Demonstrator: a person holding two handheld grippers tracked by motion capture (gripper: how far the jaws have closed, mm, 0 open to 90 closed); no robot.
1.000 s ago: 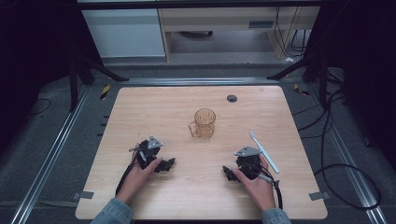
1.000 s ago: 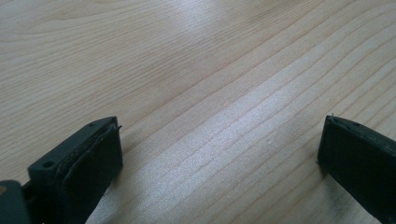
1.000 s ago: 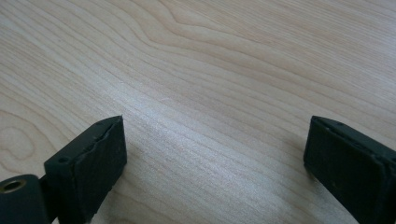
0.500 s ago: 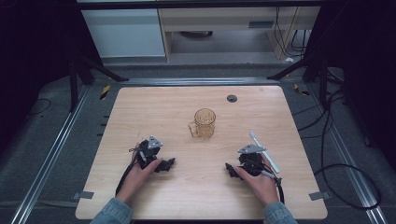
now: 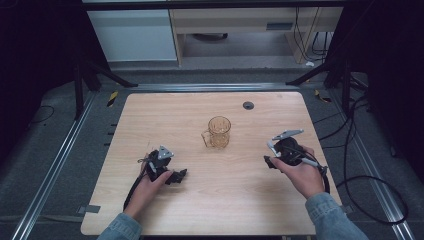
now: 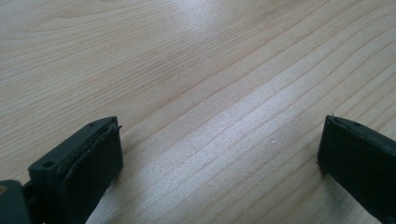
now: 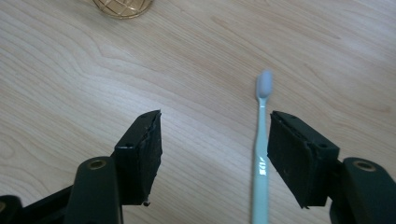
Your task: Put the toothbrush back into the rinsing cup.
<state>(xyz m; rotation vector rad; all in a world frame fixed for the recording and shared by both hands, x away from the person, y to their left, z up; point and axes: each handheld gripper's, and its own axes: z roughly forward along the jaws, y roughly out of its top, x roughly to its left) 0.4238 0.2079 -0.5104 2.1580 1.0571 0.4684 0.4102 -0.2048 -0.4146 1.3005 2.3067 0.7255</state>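
Right gripper [image 7: 215, 154] stands open at the table's [image 5: 150, 115] right side, its jaws straddling a pale toothbrush [image 7: 260, 158] lying flat, unclamped. Left gripper [image 6: 219, 163] is wide open over bare wood, near left. An amber glass mug [image 5: 218, 132] stands mid-table.

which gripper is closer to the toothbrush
Right. The right gripper is open over the toothbrush, which lies on the table between its jaws, close by one of them. The left gripper is across the table, on the far side of the mug.
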